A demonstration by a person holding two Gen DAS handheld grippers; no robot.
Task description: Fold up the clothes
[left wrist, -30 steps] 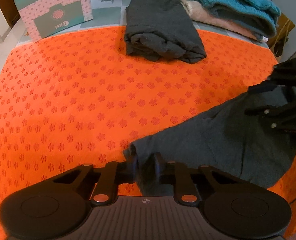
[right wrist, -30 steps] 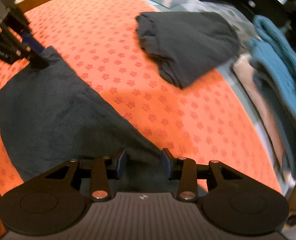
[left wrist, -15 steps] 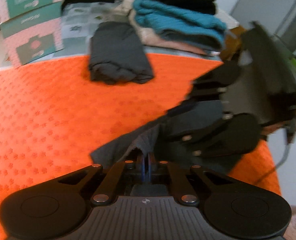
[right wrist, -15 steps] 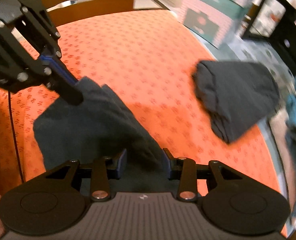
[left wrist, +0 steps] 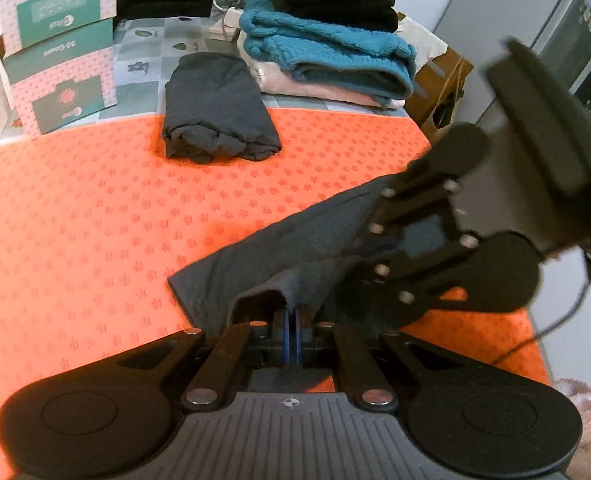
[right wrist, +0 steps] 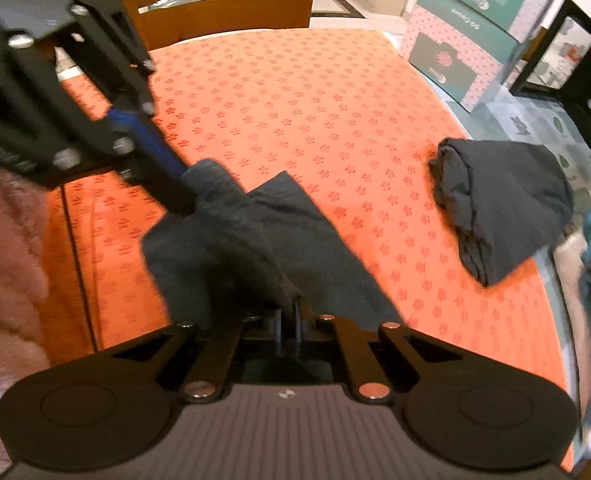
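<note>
A dark grey garment lies partly lifted off the orange patterned mat. My left gripper is shut on one corner of it, and the cloth drapes over the fingertips. In the right wrist view the same garment hangs between both grippers. The right gripper has its jaws closing, with a fold of the cloth pinched between them. The left gripper shows there at upper left, holding the raised corner. The right gripper appears in the left wrist view at right, its tips buried in the cloth.
A folded dark garment sits at the mat's far edge. Behind it stands a stack of folded clothes with a teal knit and patterned boxes. A wooden chair stands past the table. A pink fuzzy sleeve is at left.
The left jaws shut on the garment's corner and lifted it. The right jaws closed on the cloth's edge. Both grippers rose and came closer, bunching the cloth off the mat.
</note>
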